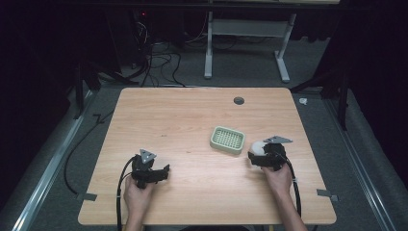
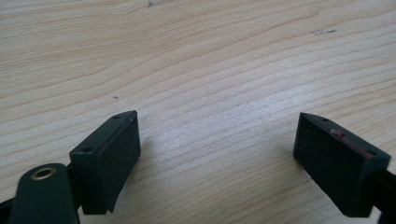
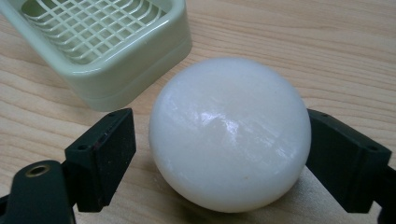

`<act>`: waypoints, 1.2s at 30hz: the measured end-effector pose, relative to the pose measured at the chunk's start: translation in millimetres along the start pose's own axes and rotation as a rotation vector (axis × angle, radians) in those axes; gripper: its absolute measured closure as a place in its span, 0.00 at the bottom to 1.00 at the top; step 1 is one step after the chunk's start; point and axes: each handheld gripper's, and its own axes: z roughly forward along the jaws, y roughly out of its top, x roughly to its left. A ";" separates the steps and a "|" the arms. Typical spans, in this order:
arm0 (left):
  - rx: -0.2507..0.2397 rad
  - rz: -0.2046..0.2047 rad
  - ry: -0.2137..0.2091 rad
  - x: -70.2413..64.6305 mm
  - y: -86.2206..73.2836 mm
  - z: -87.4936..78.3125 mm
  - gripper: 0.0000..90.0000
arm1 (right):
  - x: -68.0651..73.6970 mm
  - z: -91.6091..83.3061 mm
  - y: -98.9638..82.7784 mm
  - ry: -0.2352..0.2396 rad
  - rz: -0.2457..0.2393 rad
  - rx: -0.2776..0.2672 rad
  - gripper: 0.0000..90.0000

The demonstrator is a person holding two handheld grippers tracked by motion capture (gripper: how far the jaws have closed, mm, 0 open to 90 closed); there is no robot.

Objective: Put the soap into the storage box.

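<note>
My left claw [image 1: 163, 172] is parked near the front left of the table [image 1: 183, 115], just sitting low over the wood with my hand [image 1: 137, 195] wrapped round the back of it. In the left gripper view it's [image 2: 217, 149] spread wide, bare wood grain between the jaws, not gripping a thing.

Moving across to the middle-right, there's the soap dish [image 1: 227, 139], pale green with a grid bottom, sitting flat on the table at a bit of an angle. Up close in the right gripper view the dish [image 3: 126, 70] is in the top left corner, and I can see straight through the grid.

Right next to it is the soap [image 1: 257, 147], a round white bar lying on the table just off the dish's right corner. In the right gripper view the soap [image 3: 229, 130] is smooth and glossy and sits very near the dish, though I can't tell if they're actually touching.

Then my right claw [image 1: 254, 159] is at the soap, hand [image 1: 278, 179] behind it. In its own view the claw [image 3: 219, 144] is spread around the bar, one jaw either side. The right jaw looks to be up against the soap, the left one has a small gap showing, so it's bracketing it rather than pinching.
</note>
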 end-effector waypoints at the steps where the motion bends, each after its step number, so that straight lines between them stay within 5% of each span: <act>1: 0.000 0.000 0.000 0.0 0.0 0.0 0.17 | -0.1 0.9 0.0 -0.001 -0.002 0.000 0.17; 16: -0.001 0.000 0.000 -0.1 -0.1 0.1 0.17 | -0.2 5.4 -1.7 -0.018 -0.014 -0.002 0.27; 36: -0.001 0.000 -0.001 -0.1 -0.1 0.0 0.17 | -1.3 3.9 -1.7 -0.001 0.000 -0.002 0.27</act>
